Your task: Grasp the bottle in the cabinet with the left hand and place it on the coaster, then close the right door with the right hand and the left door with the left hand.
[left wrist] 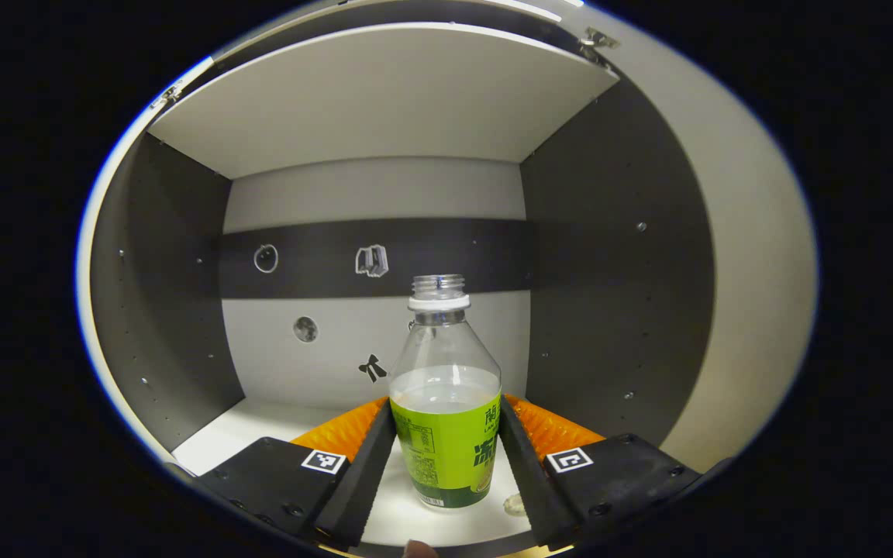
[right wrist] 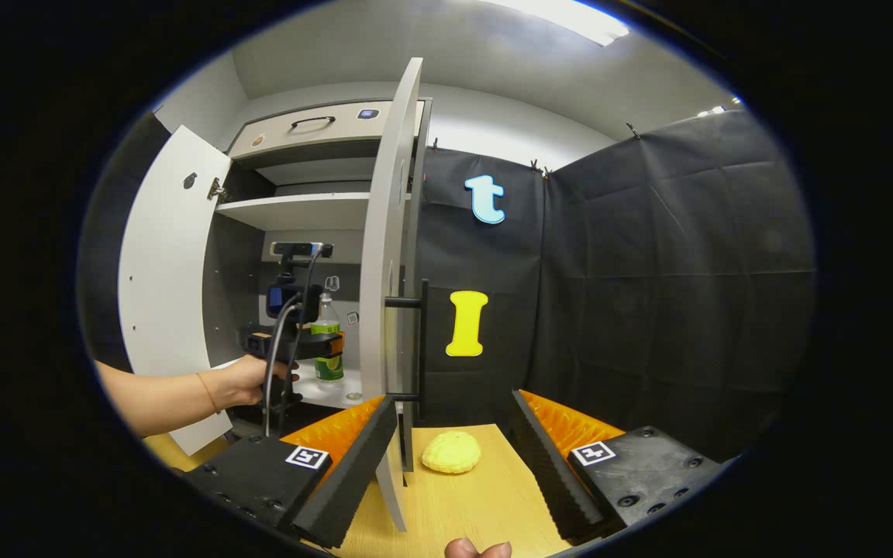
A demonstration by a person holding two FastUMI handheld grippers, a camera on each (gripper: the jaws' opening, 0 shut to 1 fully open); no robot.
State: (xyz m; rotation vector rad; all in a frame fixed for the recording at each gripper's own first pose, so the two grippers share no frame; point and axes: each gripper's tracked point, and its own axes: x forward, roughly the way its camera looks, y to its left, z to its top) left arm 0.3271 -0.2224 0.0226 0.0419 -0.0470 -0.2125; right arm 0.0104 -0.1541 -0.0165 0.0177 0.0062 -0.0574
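- Left gripper (left wrist: 446,453) reaches inside the grey-and-white cabinet (left wrist: 609,256); its two fingers sit on either side of the clear plastic bottle with green label and no cap (left wrist: 445,395), both pressing the label sides, so it pinches the bottle.
- Bottle stands upright on the white bottom shelf (left wrist: 253,430) of the cabinet, partly filled with clear liquid, level just above the label top.
- Back wall of cabinet has a dark horizontal band (left wrist: 322,260) with small stickers; a white upper shelf (left wrist: 384,93) sits above.
- Small clear round thing on the shelf just beside the bottle base, right side; can't tell what it is.
- In right gripper view, a bare forearm and hand (right wrist: 241,381) hold the left gripper's handle at the cabinet opening, cable hanging down from it.
- Right gripper (right wrist: 454,461) is spread wide, nothing between the fingers, hovering over the light wooden table (right wrist: 493,504).
- White right cabinet door (right wrist: 384,271) stands open, edge-on, black bar handle (right wrist: 419,341) facing the booth wall; its lower edge is near the right gripper's left-hand finger.
- White left door (right wrist: 163,263) also swung open.
- Yellow round lumpy coaster (right wrist: 451,452) lies on the table, ahead between the right gripper's fingers, apart from the bottle.
- Fingertip (right wrist: 477,549) visible at the bottom edge.
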